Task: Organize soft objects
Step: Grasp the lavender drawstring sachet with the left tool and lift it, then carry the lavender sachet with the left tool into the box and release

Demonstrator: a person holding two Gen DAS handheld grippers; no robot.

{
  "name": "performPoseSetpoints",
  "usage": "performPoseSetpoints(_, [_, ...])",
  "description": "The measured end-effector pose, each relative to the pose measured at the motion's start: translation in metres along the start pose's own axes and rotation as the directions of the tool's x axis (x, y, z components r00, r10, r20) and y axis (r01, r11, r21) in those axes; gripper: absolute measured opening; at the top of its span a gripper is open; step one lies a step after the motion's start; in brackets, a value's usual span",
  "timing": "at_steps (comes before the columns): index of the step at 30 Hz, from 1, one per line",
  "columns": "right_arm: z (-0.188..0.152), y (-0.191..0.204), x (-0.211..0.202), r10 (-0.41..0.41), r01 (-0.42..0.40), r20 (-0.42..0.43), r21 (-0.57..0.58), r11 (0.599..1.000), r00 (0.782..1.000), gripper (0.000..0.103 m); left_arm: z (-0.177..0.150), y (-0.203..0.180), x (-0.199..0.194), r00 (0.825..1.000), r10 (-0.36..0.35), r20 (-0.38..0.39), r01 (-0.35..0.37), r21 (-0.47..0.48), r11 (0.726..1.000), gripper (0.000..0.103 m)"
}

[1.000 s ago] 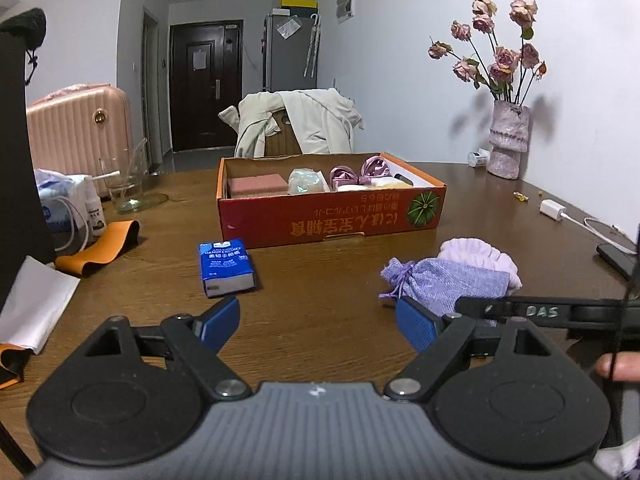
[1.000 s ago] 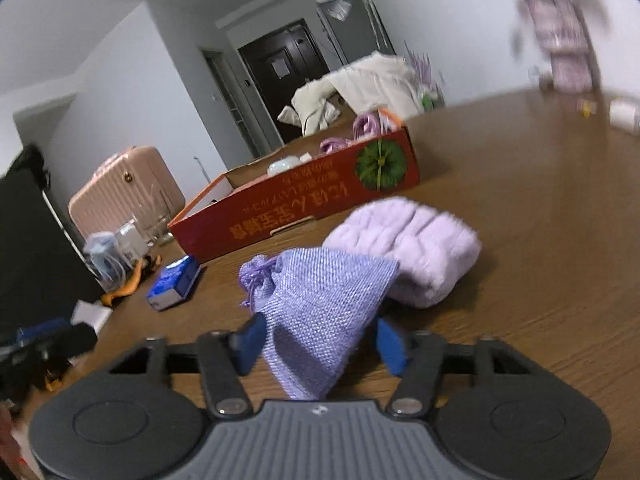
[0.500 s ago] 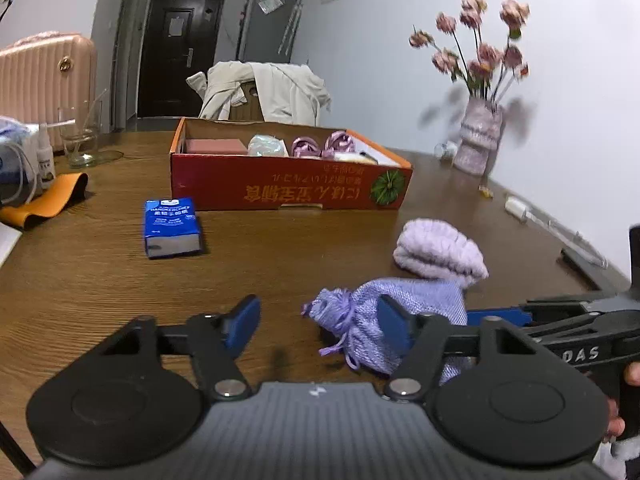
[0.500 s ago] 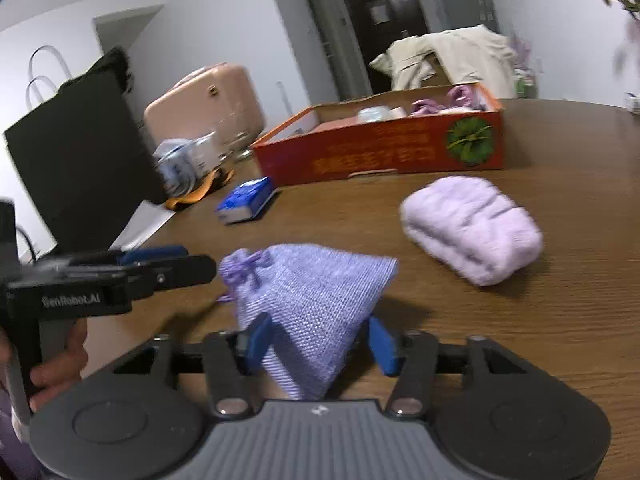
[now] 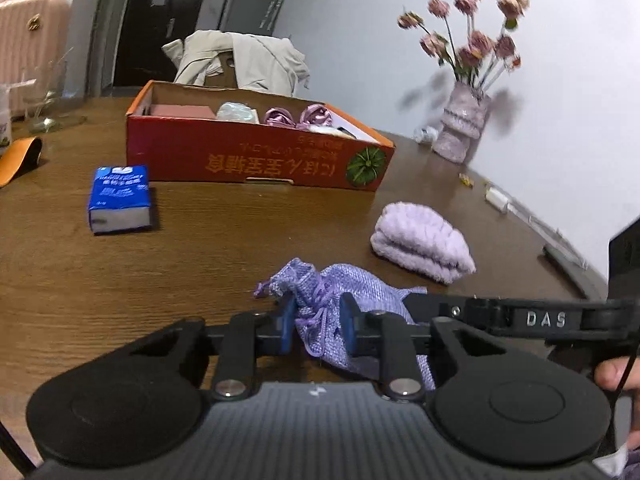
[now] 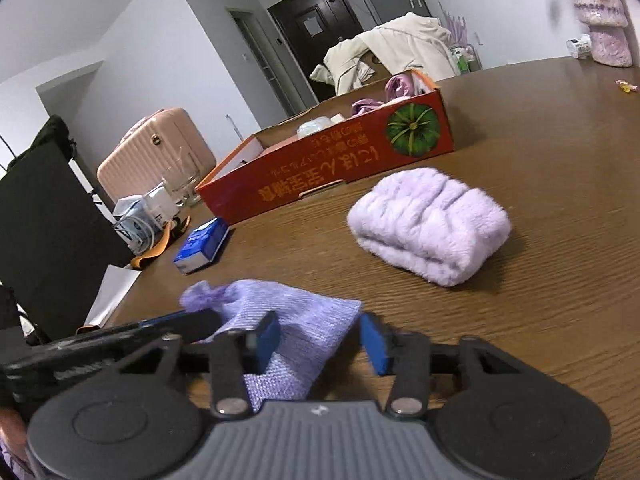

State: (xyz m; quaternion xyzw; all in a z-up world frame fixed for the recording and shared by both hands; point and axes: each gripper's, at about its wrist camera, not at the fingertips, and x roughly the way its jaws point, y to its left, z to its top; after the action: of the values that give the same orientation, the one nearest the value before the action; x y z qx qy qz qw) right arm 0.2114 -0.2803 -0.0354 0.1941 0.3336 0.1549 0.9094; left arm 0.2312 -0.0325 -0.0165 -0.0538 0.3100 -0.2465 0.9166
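You're pinching the gathered neck of the lilac pouch with your left gripper; its jaws have just been closing on it. The right gripper is closing around the pouch's other end, pads maybe not pressing. The fluffy purple towel and the pouch are still sitting outside the red box, so plenty's left.

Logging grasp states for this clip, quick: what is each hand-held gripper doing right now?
Left hand-held gripper: jaws just closed, shut on the purple drawstring pouch near its neck.
Right hand-held gripper: pouch between its jaws; grip cannot be told.
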Motion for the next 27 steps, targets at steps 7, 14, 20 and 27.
performPoseSetpoints(7, [0.006, 0.016, 0.005, -0.01, 0.009, -0.016, -0.075, 0.997, 1.0, 0.006, 0.004, 0.0, -0.006, 1.0, -0.005, 0.025, 0.005, 0.008, 1.0, 0.017])
performPoseSetpoints(14, [0.064, 0.035, 0.008, 0.064, -0.056, 0.043, -0.169, 0.984, 0.997, 0.005, 0.054, 0.006, -0.014, 0.99, -0.008, 0.142, 0.002, 0.043, 0.999, 0.016])
performPoseSetpoints(20, [0.171, 0.048, 0.061, 0.101, -0.086, 0.048, -0.245, 0.966, 0.994, 0.005, 0.155, 0.037, 0.024, 0.981, 0.025, 0.191, -0.033, 0.036, 0.999, 0.016])
performPoseSetpoints(27, [0.228, 0.043, 0.173, -0.004, -0.011, -0.08, -0.183, 0.983, 0.997, 0.005, 0.24, 0.085, 0.138, 0.993, 0.114, 0.018, -0.114, 0.003, 0.993, 0.016])
